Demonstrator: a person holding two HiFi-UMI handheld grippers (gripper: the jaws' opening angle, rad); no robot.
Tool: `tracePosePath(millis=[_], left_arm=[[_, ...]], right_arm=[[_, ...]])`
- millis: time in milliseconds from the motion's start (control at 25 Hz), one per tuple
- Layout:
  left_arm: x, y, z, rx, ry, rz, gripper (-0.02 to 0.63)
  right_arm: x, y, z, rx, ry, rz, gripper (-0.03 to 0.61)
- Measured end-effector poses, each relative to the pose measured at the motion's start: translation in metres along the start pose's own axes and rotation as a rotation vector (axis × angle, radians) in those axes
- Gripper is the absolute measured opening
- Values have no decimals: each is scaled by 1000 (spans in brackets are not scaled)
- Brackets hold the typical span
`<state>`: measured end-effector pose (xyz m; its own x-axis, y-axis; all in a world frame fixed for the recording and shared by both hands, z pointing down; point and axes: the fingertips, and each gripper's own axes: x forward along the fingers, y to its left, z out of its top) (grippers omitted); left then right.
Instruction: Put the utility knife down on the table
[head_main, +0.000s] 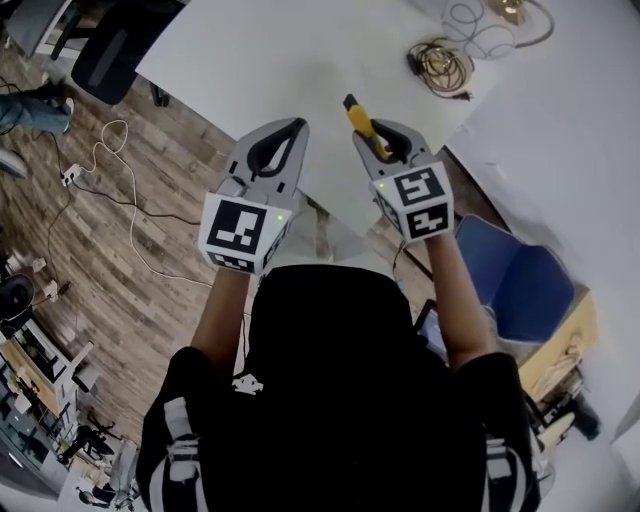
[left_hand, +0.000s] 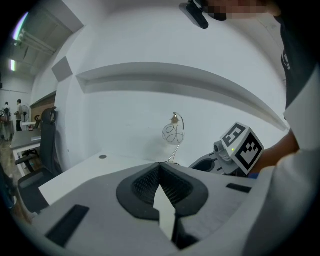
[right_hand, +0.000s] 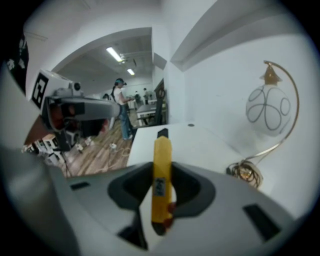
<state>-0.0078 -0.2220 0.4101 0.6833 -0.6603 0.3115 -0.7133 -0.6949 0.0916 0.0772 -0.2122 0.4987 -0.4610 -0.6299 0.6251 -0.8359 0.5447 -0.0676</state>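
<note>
The utility knife (right_hand: 161, 180) is sitting pinched between the two fingers of the right gripper (right_hand: 161, 167). Its yellow body is running straight down the gap between them. The back end is lying deep in the jaws and the black front tip is sticking out past the fingertips. Its long axis is following the gripper's own line, and the tip is pointing away from the person and slightly down.

In the head view the knife (head_main: 358, 118) is hanging in the air over the white table (head_main: 250, 60), just inside the near edge and close to the near corner. The tip is aiming across the table toward its far side.

A blue chair (head_main: 520, 280) is standing on the person's right, off the table's near right side.

The right gripper (head_main: 380, 135) is pressing on the knife from both sides, so its fingers are resting partly apart. The left gripper (head_main: 285, 135) is hovering beside it over the same near edge. Its fingertips are meeting and are holding nothing (left_hand: 160, 165).

A lamp (right_hand: 270, 107) with a wire globe is standing near the far right corner. A coil of cable (head_main: 440, 65) is lying by the right edge, well beyond the knife's tip.
</note>
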Motion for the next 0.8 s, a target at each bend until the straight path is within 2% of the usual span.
tracePosePath(millis=[320,440,640,800], left_arm=[[1,-1,-30,-24,41,-23,17],[-3,2,-39,-29,62,-19,17],[-8,10,-57,-50,102,-5,17],[-8,16,-69,-50,123,13,17]], right_arm=[[36,17,-56,-36,190,91,137],[47,23,-78,-97,282,106,137],[64,27,-105,-255,401,115,137],[78,27,-116,-324,451,152,137]])
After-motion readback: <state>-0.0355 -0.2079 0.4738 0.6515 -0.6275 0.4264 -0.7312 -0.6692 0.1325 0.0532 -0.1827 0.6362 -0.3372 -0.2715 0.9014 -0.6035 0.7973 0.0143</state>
